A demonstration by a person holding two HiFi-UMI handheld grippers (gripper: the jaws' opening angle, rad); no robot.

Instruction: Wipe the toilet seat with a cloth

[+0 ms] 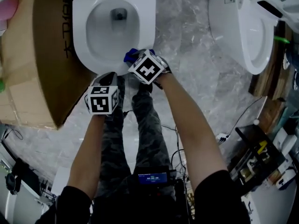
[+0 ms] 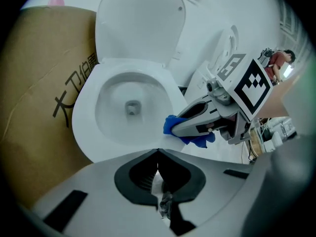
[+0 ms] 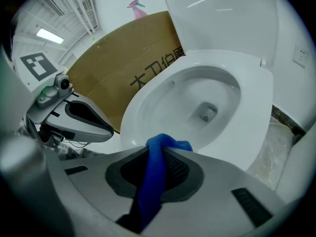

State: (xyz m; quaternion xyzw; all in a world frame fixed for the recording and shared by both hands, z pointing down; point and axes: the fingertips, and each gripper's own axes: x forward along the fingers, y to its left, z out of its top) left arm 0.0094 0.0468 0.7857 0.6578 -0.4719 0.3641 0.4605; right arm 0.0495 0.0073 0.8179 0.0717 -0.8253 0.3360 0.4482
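The white toilet has its lid (image 2: 140, 23) raised, and its seat (image 1: 81, 55) rings the bowl at the top of the head view. My right gripper (image 1: 135, 59) is shut on a blue cloth (image 1: 131, 56) at the seat's front rim, right of the middle. In the right gripper view the cloth (image 3: 155, 181) hangs pinched between the jaws, its top bunched just before the seat (image 3: 247, 112). My left gripper (image 1: 110, 77) hovers a little left of it, near the front rim, shut with nothing in it. The left gripper view shows the cloth (image 2: 173, 125) on the seat (image 2: 86, 132).
A big cardboard box (image 1: 32, 55) stands close against the toilet's left side. A second toilet (image 1: 243, 22) is at the upper right across the marble floor (image 1: 187, 41). Cables and equipment (image 1: 261, 157) lie at the lower right. The person's legs (image 1: 145, 125) stand before the bowl.
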